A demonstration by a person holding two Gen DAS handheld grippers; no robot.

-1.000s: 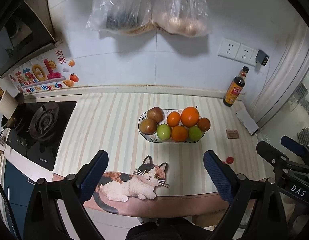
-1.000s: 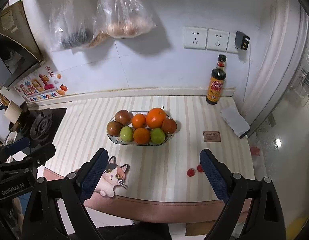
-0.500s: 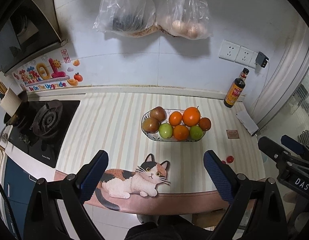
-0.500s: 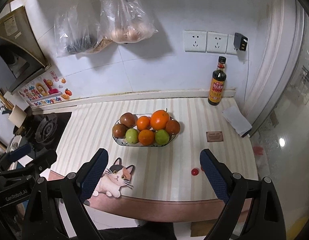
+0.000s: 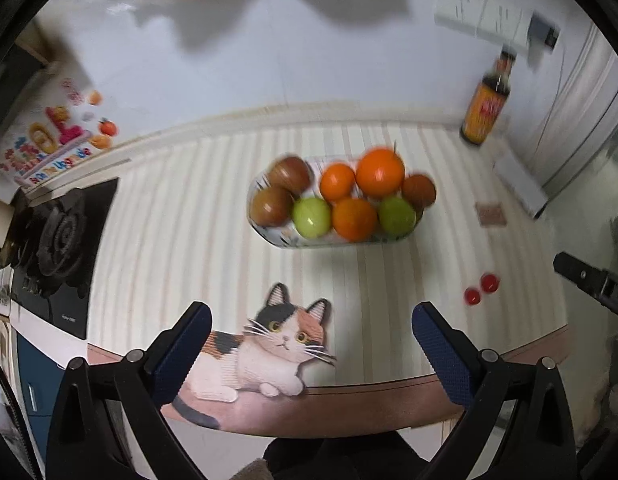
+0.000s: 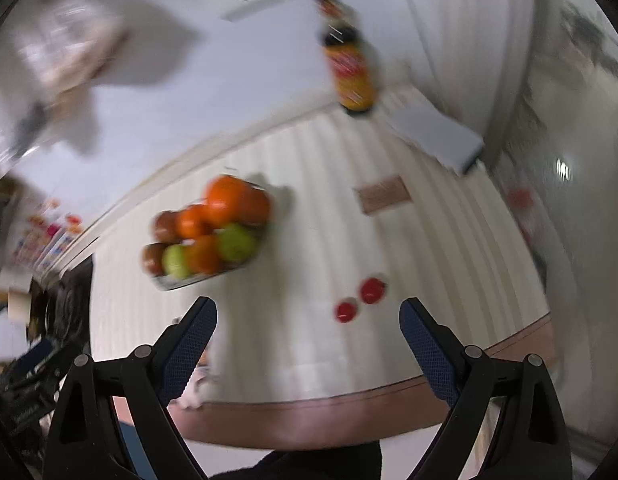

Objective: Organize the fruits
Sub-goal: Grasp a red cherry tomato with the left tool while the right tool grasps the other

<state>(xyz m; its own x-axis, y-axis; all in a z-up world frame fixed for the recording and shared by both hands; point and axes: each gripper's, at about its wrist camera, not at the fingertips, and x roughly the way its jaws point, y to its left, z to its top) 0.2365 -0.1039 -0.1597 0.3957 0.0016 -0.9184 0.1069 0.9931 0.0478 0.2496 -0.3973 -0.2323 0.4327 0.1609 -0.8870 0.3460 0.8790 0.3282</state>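
A shallow bowl (image 5: pixel 285 240) on the striped counter holds several fruits: oranges (image 5: pixel 380 173), green apples (image 5: pixel 311 217) and brownish fruits (image 5: pixel 271 205). The bowl of fruit shows blurred in the right wrist view (image 6: pixel 205 236). Two small red fruits (image 5: pixel 481 289) lie on the counter to the right of the bowl, also in the right wrist view (image 6: pixel 361 300). My left gripper (image 5: pixel 309 344) is open and empty above the counter's front edge. My right gripper (image 6: pixel 309 340) is open and empty, with the red fruits just ahead between its fingers.
A sauce bottle (image 5: pixel 487 108) stands at the back right by the wall. A gas stove (image 5: pixel 57 232) is at the left. A cat-shaped mat (image 5: pixel 261 356) lies at the front edge. A small card (image 5: pixel 492 214) and a white box (image 5: pixel 519 184) lie at the right.
Both grippers have moved forward and down toward the counter. The right gripper has tilted and swung right, bringing the two red fruits near its fingers. Both views are motion-blurred.
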